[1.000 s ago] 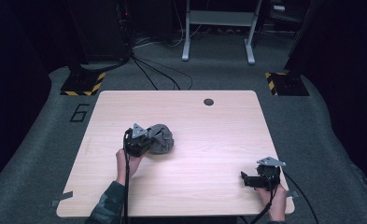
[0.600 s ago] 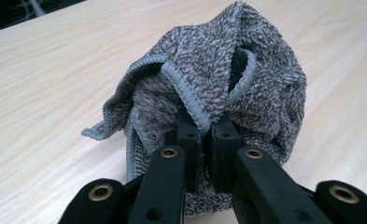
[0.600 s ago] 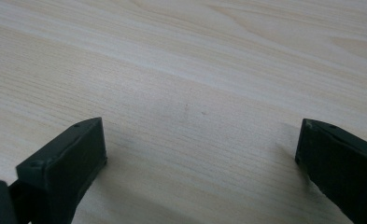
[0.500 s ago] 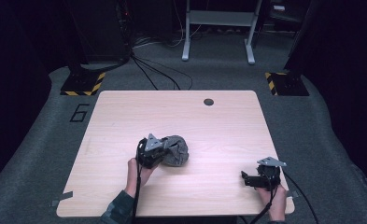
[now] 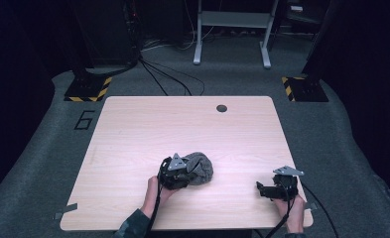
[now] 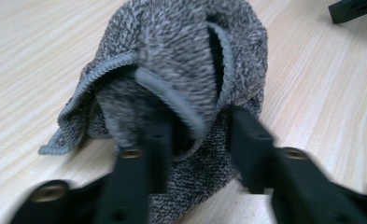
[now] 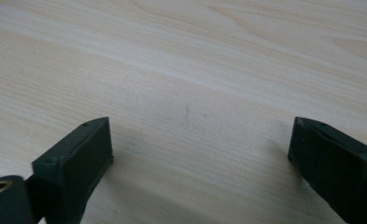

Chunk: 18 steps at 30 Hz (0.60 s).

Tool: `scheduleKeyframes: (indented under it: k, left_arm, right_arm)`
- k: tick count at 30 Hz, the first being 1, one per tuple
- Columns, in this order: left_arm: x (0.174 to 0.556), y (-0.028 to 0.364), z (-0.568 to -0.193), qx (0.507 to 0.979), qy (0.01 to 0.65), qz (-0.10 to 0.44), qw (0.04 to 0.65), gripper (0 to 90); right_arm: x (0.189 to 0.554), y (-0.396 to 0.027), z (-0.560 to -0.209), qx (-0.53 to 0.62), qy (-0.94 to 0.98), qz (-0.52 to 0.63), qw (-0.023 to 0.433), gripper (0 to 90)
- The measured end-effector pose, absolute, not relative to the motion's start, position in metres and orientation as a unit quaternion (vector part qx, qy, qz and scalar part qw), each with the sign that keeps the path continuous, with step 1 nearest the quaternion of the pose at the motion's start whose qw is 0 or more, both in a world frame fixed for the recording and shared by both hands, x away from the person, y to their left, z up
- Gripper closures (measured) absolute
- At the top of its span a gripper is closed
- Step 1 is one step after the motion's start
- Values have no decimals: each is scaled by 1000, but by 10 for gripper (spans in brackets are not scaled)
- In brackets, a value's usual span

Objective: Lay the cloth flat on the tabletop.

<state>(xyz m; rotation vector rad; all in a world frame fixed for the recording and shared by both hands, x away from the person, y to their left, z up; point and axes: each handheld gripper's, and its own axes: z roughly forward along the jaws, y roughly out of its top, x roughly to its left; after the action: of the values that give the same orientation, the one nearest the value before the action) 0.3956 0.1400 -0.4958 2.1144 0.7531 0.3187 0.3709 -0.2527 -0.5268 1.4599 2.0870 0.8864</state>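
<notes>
Worktop (image 5: 133, 129): pale wood
Cloth (image 5: 200, 167): touching my left tongs (image 5: 178, 174), pinched there
Right tongs (image 5: 266, 190): spread, well apart from cloth

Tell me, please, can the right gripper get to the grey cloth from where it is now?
Probably yes. The right gripper is open over bare table, and nothing lies between it and the grey cloth. But the left gripper already has its jaws around the cloth's near side, so the far side is freer.

One grey knitted cloth (image 5: 200, 167) on one desk (image 5: 133, 129). Two grippers: left (image 5: 180, 173), right (image 5: 267, 189). One round hole (image 5: 222, 108) in desk. Two striped floor plates (image 5: 88, 89), one either side.
</notes>
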Motion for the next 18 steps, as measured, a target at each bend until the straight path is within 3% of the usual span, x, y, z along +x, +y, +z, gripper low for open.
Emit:
scheduleKeyframes:
  k: [6, 9, 18]
  left_arm:
    - [392, 161, -486, 828, 320, 134, 440, 302]
    - [395, 174, -482, 820, 330, 139, 446, 275]
    - [428, 196, -475, 815, 356, 129, 438, 312]
  right_arm:
    - [371, -231, -505, 506, 754, 370, 196, 108]
    - [371, -217, -494, 489, 760, 386, 186, 128]
    - [377, -146, -463, 409, 791, 422, 168, 221]
